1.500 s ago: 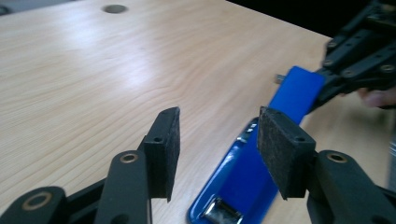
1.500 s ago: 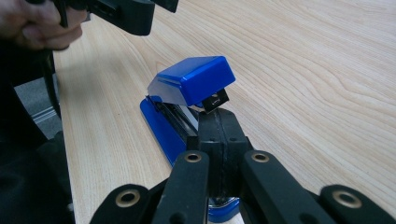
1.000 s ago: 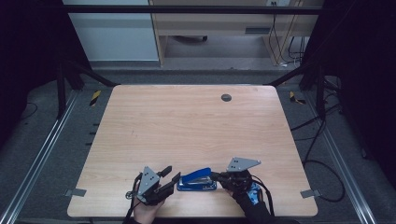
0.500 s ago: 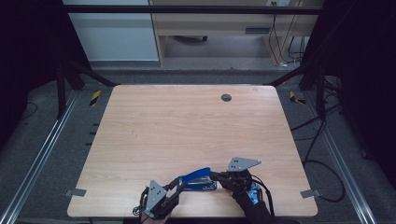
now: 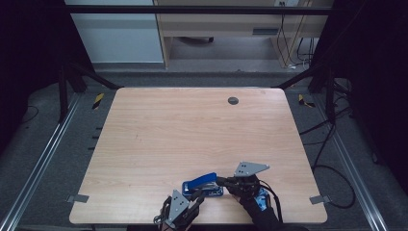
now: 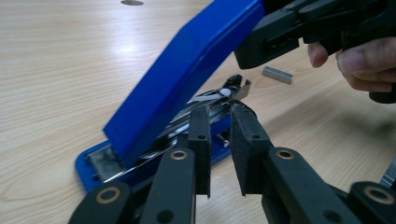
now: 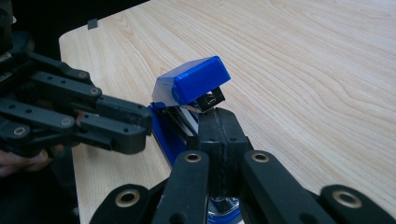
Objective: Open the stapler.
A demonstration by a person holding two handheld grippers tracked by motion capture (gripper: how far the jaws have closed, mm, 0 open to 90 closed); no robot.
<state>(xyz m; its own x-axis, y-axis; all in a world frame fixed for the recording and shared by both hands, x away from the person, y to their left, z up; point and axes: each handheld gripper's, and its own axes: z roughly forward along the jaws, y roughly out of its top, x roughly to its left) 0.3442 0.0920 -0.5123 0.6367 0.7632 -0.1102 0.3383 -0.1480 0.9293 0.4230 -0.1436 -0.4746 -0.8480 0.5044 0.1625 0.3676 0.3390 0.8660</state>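
Observation:
A blue stapler [image 5: 204, 188] lies near the table's front edge with its blue cover [image 6: 187, 74] swung up off the metal staple rail [image 6: 219, 95]. My left gripper [image 5: 196, 199] comes at it from the front edge. Its jaws [image 6: 218, 114] have just been closing to a narrow gap, tips right before the rail, nothing between the pads. My right gripper [image 7: 219, 119] is shut, pads together, tips against the stapler under the raised cover end [image 7: 196, 84]. The right gripper [image 6: 261, 42] touches the cover's top end.
A short strip of staples [image 6: 277, 74] lies on the wooden table [image 5: 192, 130] just beyond the stapler. A dark round grommet [image 5: 233, 100] sits at the far side. The front edge runs right under both hands; dark floor, rails and cables surround the table.
My left gripper has moved right and toward the front edge, to the stapler's near side, with its jaws narrowed. The blue cover stands higher. The right gripper has kept still.

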